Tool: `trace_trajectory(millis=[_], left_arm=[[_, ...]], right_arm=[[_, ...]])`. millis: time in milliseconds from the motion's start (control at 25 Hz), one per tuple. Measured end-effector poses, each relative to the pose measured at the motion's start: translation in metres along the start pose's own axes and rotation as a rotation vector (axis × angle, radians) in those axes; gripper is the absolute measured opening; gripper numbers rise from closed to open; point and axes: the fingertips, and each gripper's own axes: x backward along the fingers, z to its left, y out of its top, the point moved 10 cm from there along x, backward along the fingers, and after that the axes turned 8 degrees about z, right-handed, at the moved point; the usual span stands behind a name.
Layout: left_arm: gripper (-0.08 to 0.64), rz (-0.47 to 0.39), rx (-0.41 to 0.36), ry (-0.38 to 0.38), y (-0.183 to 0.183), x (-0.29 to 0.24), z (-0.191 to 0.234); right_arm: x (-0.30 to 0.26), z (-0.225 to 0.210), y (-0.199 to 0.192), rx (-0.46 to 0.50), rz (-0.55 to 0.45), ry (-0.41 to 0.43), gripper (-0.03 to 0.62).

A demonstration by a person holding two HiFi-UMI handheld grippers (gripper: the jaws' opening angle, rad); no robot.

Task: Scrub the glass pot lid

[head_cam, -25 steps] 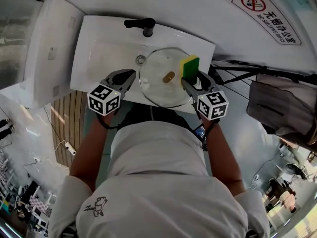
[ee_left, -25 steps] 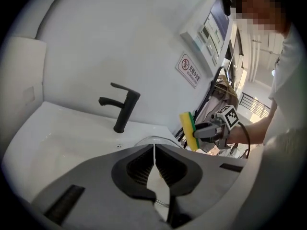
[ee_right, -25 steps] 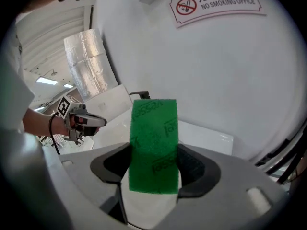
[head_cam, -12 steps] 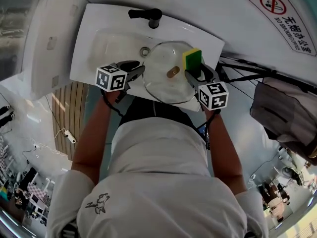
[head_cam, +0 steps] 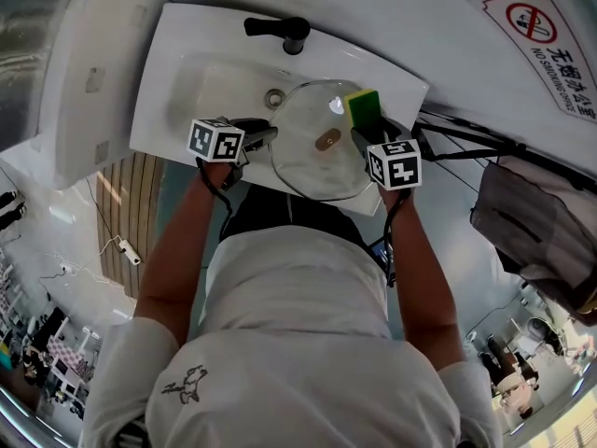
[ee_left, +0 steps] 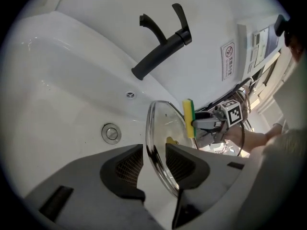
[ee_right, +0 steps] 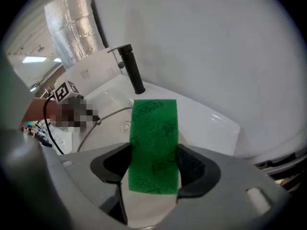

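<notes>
1. Stands over a white sink with both forearms stretched forward and down, 1 gripper in each hand.
2. Reaches in from the left with the left gripper, tilted somewhat downward, its marker cube turned up toward the head camera.
3. Has just been opening the left jaws; holds them wide apart, with the metal rim of the glass lid standing between the 2 pads and neither pad pressing on it.
4. Finds the lid in the right half of the basin, just right of the drain, its knob facing the head camera; cannot tell what props it.
5. Points the right gripper steeply down at the lid's right side, its marker cube just above the wrist.
6. Clamps the right jaws on a sponge, green scouring face toward that gripper's camera, yellow layer at the side.
7. Holds the sponge at the far right edge of the lid; cannot tell whether it touches the glass.
8. Faces a black tap at the back of the sink, beyond the lid.
</notes>
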Motion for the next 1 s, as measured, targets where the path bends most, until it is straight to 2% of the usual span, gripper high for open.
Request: trace_trajectory(millis=[200,320,600,800,1000], left_arm=[[0.135,-0.006,-0.006,-0.039,-0.001,-0.002,0.005],[0.085,-0.015,-0.012,-0.035,0.002,-0.001,0.007],[0.077,-0.017,-0.008,-0.037,0.000,0.001,0.008],[0.075,-0.022,0.001,-0.047,0.001,0.000,0.012],[0.074,-0.031,0.003,-0.044,0.000,0.000,0.009]], right_arm=[[-0.017,0.003,0.009,0.050,0.090,-0.022,0.295],[-0.028,0.006,0.015,0.074,0.131,-0.036,0.293],[-0.041,0.015,0.024,0.122,0.195,-0.064,0.293],[-0.058,0.051,0.037,0.220,0.211,-0.009,0.295],[-0.065,0.081,0.037,0.349,0.209,-0.001,0.293]])
